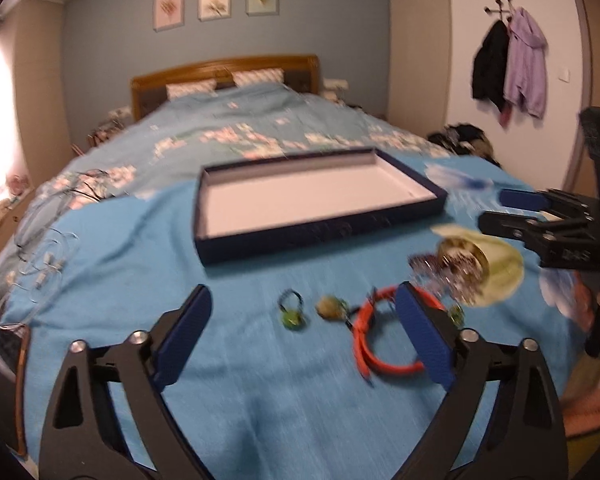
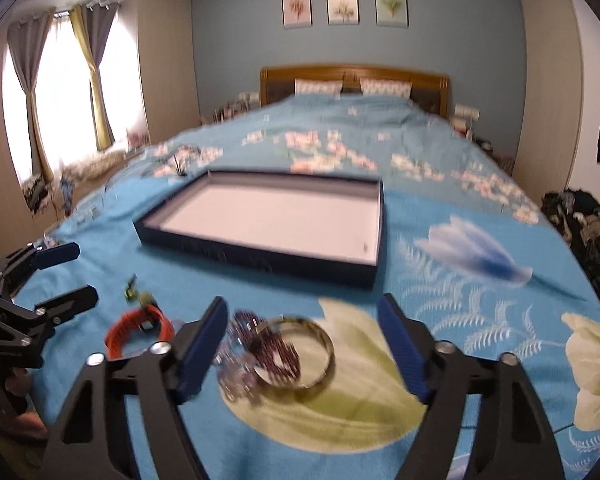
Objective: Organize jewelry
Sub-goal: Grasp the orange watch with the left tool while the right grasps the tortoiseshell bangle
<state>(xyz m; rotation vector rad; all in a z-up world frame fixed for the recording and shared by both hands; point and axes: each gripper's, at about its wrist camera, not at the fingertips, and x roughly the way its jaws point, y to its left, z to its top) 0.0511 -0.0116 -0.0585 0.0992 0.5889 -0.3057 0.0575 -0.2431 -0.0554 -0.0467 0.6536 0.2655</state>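
Note:
A shallow dark-blue box (image 1: 308,238) (image 2: 260,254) with a white inside lies on the blue bedspread. In front of it lie small green pieces (image 1: 292,312) (image 2: 138,292), an orange band (image 1: 370,340) (image 2: 136,330), a gold bangle (image 2: 296,352) (image 1: 462,258) and a heap of dark beads and silvery chain (image 2: 256,350) (image 1: 444,276). My left gripper (image 1: 304,316) stands open above the green pieces, its right finger over the orange band. My right gripper (image 2: 302,322) stands open above the bangle and beads, touching neither. Each gripper shows at the edge of the other's view.
The bed runs back to a wooden headboard (image 2: 354,76) with pillows. Thin wires and small white parts (image 1: 44,264) lie on the bed's left side. Jackets (image 1: 508,64) hang on the right wall, dark clutter (image 2: 576,216) sits on the floor, curtains (image 2: 60,76) cover the left window.

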